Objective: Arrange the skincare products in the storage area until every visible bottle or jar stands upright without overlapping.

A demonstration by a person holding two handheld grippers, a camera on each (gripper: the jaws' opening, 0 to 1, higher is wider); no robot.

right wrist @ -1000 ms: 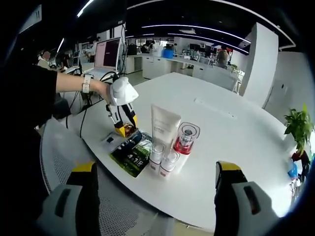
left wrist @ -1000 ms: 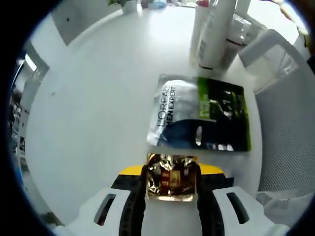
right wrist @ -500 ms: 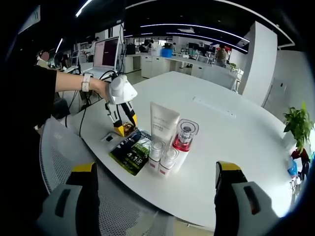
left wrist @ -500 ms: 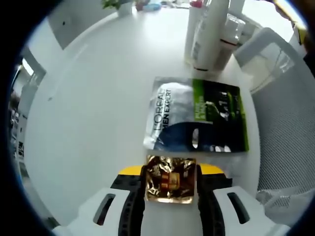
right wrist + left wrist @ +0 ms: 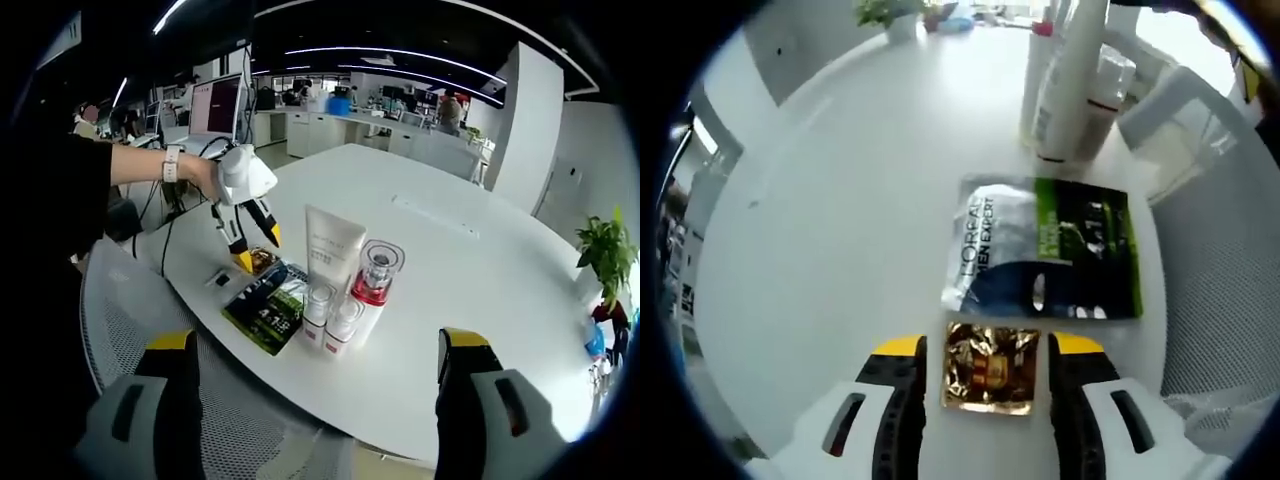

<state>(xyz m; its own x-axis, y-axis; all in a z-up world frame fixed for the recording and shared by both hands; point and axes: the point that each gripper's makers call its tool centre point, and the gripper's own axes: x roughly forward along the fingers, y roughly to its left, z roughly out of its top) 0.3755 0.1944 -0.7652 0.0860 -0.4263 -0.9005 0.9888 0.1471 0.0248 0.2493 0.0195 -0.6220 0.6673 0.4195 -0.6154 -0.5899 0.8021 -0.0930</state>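
A crinkled gold sachet [image 5: 990,368] lies flat on the white table between the spread jaws of my left gripper [image 5: 988,350], with a gap on each side. Just beyond it lies a flat silver, black and green L'Oreal sachet [image 5: 1045,250]. Past that stand a white tube [image 5: 1070,80] and small bottles. In the right gripper view a hand holds the left gripper [image 5: 256,252] over the gold sachet [image 5: 262,260], beside the dark sachet [image 5: 268,305], the upright white tube [image 5: 333,250], a clear bottle with a red collar [image 5: 378,280] and two small bottles [image 5: 330,315]. My right gripper [image 5: 318,342] hangs wide open and holds nothing.
A white mesh chair [image 5: 130,330] stands against the near table edge, and in the left gripper view the chair [image 5: 1220,260] is at the right. The round white table [image 5: 480,300] stretches far behind the products. A potted plant [image 5: 600,260] is at the far right.
My left gripper's jaws have spread apart and let go of the gold sachet, which now lies on the table. The right gripper has stayed open and still.
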